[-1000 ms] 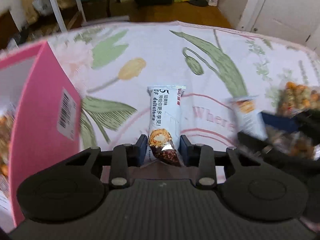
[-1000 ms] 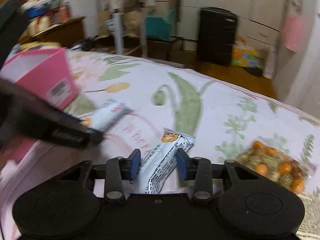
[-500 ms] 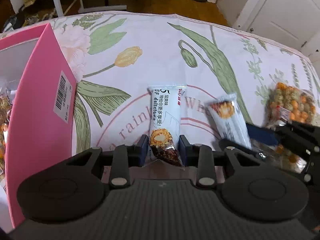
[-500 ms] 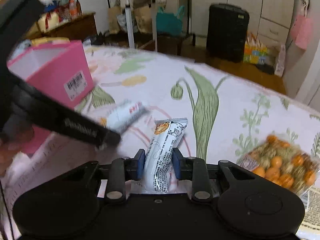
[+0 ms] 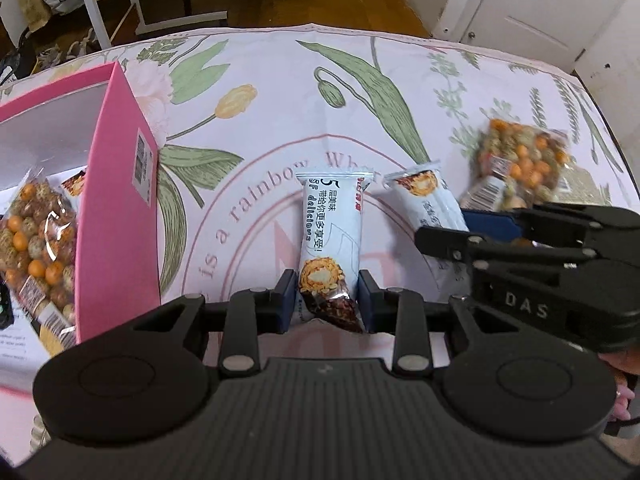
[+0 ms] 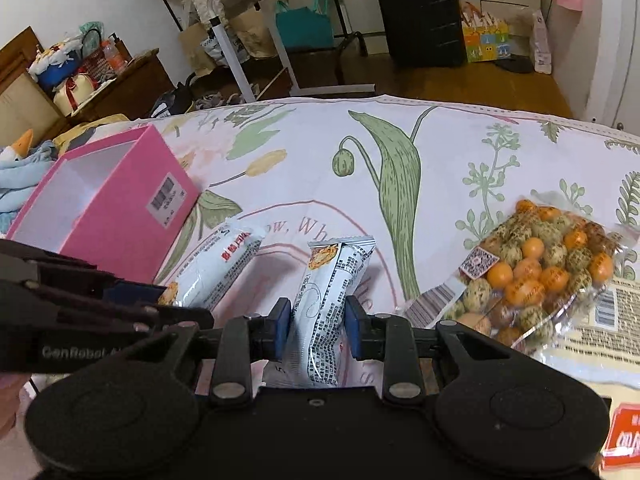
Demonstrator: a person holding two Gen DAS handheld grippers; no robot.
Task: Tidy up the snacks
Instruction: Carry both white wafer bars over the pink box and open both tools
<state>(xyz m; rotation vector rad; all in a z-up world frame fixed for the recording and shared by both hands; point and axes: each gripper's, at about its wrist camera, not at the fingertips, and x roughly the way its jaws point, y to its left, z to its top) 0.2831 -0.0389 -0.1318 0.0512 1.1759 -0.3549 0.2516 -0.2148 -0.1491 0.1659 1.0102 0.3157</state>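
Both tools are loaded right now. The left tool is clamped on the lower end of a white foil snack bar wrapper with black Chinese lettering and a picture of a nutty roll — the dark brown end sits pinched between the blue pads, and the rest of the pack sticks straight out ahead of the fingers, over the counter.

The right tool is squeezed shut on a second white snack bar wrapper, back side up with fine black print. Its right-hand jaws have just finished closing in on it. That bar also pokes forward past the fingertips, tilted a bit to the right. In the left wrist view, this bar sits just beside the first one, to its right, with the right tool coming in from that side.

The counter has a white floral cloth with green leaves and a yellow tulip on it. An open pink cardboard box with a barcode sticker stands to the left of the left tool, and a clear bag of orange and speckled coated nuts is already lying inside it. Another clear bag of the same nuts lies on the cloth to the right of the right tool, near but not touching.
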